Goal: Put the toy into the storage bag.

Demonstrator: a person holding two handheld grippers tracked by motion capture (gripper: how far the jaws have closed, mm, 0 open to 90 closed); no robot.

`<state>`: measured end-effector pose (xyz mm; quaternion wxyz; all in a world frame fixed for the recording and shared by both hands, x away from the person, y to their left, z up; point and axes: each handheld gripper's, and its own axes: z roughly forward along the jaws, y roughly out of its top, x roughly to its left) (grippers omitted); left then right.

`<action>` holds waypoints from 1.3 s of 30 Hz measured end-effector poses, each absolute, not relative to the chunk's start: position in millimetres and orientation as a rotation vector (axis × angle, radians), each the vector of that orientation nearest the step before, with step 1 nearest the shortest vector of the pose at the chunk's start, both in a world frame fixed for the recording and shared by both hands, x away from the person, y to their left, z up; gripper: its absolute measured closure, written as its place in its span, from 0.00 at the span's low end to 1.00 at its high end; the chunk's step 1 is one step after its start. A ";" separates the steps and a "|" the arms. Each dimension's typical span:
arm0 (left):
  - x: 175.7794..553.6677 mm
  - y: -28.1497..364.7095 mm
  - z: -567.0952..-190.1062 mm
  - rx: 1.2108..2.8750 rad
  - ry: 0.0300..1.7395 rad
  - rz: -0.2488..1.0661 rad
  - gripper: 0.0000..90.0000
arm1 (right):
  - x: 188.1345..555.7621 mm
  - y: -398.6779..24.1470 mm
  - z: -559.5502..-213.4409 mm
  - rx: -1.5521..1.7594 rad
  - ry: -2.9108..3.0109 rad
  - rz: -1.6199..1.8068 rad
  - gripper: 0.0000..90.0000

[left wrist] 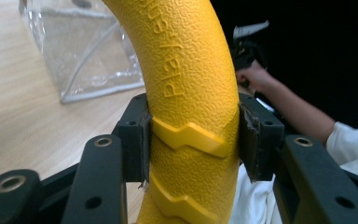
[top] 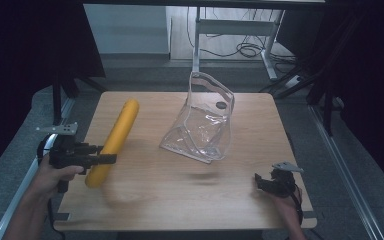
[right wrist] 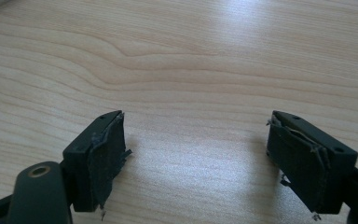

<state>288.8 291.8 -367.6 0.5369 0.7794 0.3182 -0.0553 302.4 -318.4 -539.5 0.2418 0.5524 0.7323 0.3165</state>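
Bare counter (top: 180, 195) runs across the whole near half, from my left gripper (top: 111, 159) to my right gripper (top: 258, 181), and nothing stands on it. The clear bag (top: 202, 120) stands upright at the middle, toward the far edge, and blocks any straight pass there. The yellow bat (top: 114, 141) slants from my left fingers (left wrist: 137, 140), which are clamped on it, up toward the far left corner, closing off that side; between bat and bag a lane of open wood stays free. To the right of the bag the counter is open to its edge. My right fingers (right wrist: 100, 156) stand wide apart over plain wood, with nothing between them.
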 end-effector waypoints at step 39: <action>286.0 232.6 -342.4 1.467 0.752 0.103 0.58 | 302.5 -318.6 -539.2 1.516 2.002 0.863 0.22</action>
